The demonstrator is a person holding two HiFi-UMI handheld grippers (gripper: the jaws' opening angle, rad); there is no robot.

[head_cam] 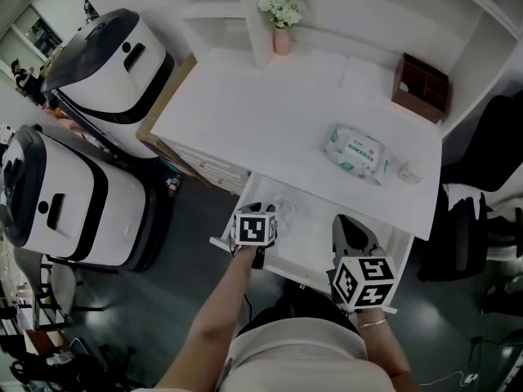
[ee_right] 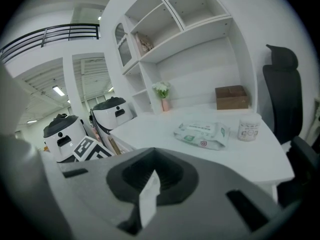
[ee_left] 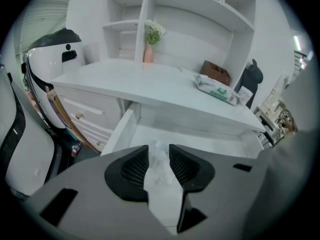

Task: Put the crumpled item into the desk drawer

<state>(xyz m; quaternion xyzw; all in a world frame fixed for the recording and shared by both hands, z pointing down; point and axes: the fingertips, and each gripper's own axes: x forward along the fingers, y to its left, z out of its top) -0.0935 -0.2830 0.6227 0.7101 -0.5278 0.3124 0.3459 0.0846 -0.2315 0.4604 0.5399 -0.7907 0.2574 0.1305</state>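
Note:
The desk drawer (head_cam: 315, 239) stands pulled out under the white desk top (head_cam: 270, 104). A crumpled clear plastic item (head_cam: 283, 208) lies in the drawer's left part. My left gripper (head_cam: 265, 210) hovers over it, and in the left gripper view the item (ee_left: 159, 165) sits in the gap of the left gripper (ee_left: 158, 145), whose jaws stand wide apart and do not squeeze it. My right gripper (head_cam: 351, 224) hangs over the drawer's right end; in the right gripper view the right gripper (ee_right: 154, 149) has its jaw tips together with nothing held.
On the desk top lie a wet-wipes pack (head_cam: 355, 151) and a small clear pot (head_cam: 409, 172); a brown box (head_cam: 420, 86) and a pink flower vase (head_cam: 282, 24) stand further back. Two white domed machines (head_cam: 106, 64) stand left, a black chair (head_cam: 478, 219) right.

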